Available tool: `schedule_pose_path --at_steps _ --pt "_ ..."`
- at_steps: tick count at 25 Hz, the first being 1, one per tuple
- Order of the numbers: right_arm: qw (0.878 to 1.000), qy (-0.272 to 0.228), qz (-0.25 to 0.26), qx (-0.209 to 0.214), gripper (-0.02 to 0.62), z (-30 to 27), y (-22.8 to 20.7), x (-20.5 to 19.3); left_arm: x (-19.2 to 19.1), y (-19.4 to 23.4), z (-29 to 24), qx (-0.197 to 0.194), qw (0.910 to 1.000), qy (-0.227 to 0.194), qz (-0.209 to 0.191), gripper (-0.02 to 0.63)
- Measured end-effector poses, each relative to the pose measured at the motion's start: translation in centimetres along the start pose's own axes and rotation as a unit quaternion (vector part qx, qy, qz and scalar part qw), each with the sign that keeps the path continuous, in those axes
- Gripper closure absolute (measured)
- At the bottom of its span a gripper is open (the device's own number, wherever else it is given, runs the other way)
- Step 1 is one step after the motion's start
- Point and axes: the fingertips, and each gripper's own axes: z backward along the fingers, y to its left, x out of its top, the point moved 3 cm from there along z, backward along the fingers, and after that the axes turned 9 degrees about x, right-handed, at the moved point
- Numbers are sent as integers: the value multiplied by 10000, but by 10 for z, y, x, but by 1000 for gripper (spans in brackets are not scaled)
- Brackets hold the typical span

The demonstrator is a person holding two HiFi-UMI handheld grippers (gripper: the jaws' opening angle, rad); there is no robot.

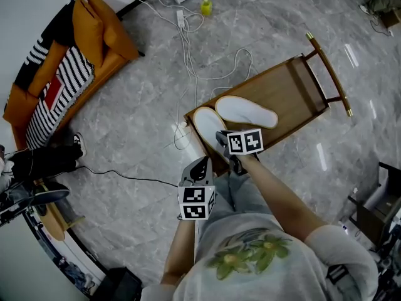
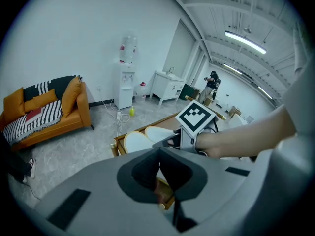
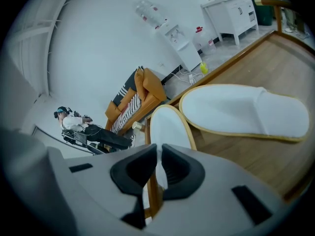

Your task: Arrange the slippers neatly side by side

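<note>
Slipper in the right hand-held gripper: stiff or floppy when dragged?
Likely thin and light: the slipper fits between the nearly closed jaws of the right hand-held gripper. Held by one end, it may sag. Lying flat, it should slide, not roll.

The near slipper and far slipper fill the near end of the wooden bench; beyond, bare wood lies open up to the end rails (brass-tipped); cables cross the floor.

Head view: the right gripper covers the closer end of the near slipper. Left gripper view: the far slipper runs behind the right gripper, and 1 distant person is too small to detail.
</note>
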Motion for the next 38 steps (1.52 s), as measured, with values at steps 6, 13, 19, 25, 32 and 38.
schedule_pose_path --at_steps 6,13,19,25,32,38 --pt "9999 -1 -130 -2 561 -7 0 -4 0 1 0 66 10000 -5 15 590" --pt "9994 190 287 -38 529 -5 2 -5 -1 4 3 117 9999 3 34 590" --pt "9897 466 1313 -321 449 0 5 0 4 5 1 126 9999 -62 -33 591" --pt "9780 430 2008 -367 412 17 20 10 14 13 7 232 9995 -193 -87 591" --pt "9542 504 2931 -316 400 46 35 0 24 10 17 255 9988 -373 -196 591" --pt "9415 588 3319 12 400 70 44 -19 26 6 21 247 9981 -471 -309 590"
